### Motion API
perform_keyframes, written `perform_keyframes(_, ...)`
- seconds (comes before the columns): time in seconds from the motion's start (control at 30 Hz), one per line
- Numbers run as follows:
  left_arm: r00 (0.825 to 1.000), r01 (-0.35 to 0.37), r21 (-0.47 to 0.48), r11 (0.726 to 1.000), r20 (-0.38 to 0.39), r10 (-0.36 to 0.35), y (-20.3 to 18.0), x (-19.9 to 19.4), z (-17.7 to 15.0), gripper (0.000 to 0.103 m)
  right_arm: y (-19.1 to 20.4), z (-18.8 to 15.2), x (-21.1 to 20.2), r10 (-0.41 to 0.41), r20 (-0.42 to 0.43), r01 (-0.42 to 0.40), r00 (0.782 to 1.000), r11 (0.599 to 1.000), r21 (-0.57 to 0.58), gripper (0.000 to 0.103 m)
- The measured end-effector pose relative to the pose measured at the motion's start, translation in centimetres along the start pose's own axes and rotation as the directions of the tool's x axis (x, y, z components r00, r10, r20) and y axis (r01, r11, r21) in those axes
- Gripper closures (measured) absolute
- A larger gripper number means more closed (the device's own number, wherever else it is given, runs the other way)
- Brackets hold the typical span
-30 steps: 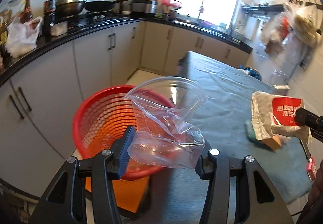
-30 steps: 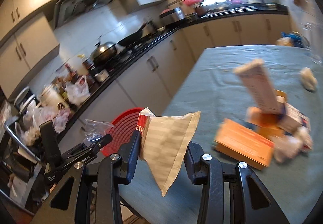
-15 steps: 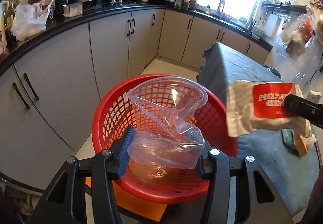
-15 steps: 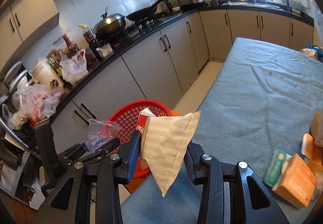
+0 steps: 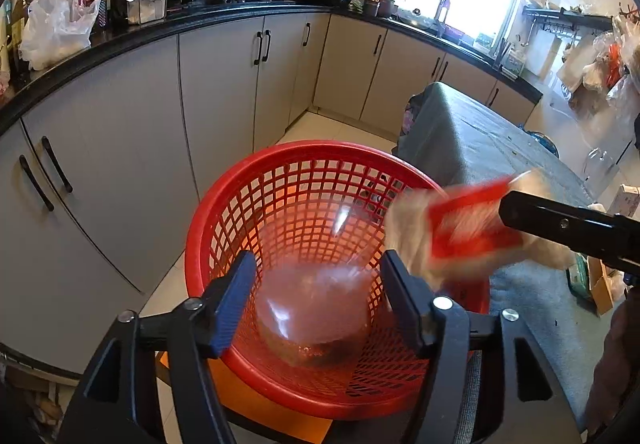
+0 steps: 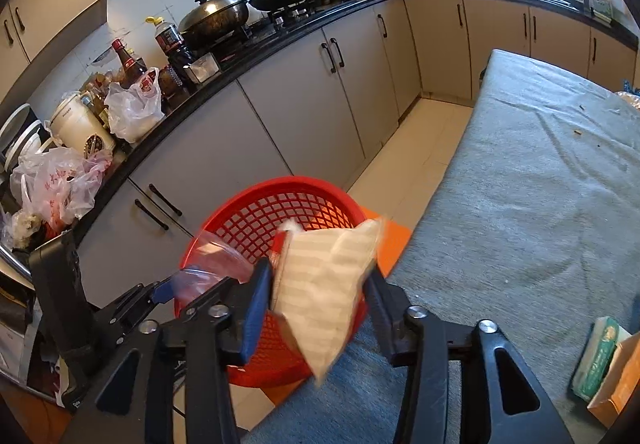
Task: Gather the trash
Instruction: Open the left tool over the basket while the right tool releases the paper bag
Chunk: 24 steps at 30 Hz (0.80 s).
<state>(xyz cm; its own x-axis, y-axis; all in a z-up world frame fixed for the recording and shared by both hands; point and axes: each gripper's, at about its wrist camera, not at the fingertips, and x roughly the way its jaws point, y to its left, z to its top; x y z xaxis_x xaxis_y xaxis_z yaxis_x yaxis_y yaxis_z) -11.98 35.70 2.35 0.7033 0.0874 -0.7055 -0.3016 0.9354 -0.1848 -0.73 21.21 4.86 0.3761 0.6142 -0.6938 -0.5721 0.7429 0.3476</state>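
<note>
Both releases under way over the red basket (image 5: 280,180). Left gripper (image 5: 316,300) jaws opening, clear plastic cup (image 5: 316,308) dropping free. Right gripper (image 6: 316,292) jaws opening, paper packet (image 6: 324,296) loose between. Cartons (image 6: 600,364) remain on bench (image 6: 540,184) at 4 o'clock.

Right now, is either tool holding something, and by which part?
Nothing firmly. Both tools' jaws are opening: the clear plastic cup drops from the left tool; the paper packet slips between the right tool's pads.

1. The left wrist view looked steeply down from close above the red basket (image 5: 304,212), toward the kitchen cabinets (image 5: 224,84).
2. The right wrist view looked down over the table (image 6: 540,196) edge, a little farther back.
3. Both shared the basket, cabinets and stove.
</note>
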Motion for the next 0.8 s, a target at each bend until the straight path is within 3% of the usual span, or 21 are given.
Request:
perform_keyframes(0.43, 0.999, 0.025, 0.009, 1.000, 0.028, -0.025, -1.8, -1.4, -0.1, 0.037, -2.4, -1.1, -5.0, 0.019, 0.066, -0.022, 0.998, 0.999, 0.047, 0.050)
perform_keyframes(0.8, 0.993, 0.111, 0.094, 0.989, 0.025, -0.114, -8.1, -2.8, -0.7, 0.036, -6.2, -4.7, -14.7, -0.036, 0.185, 0.040, 0.982, 0.999, -0.020, 0.049)
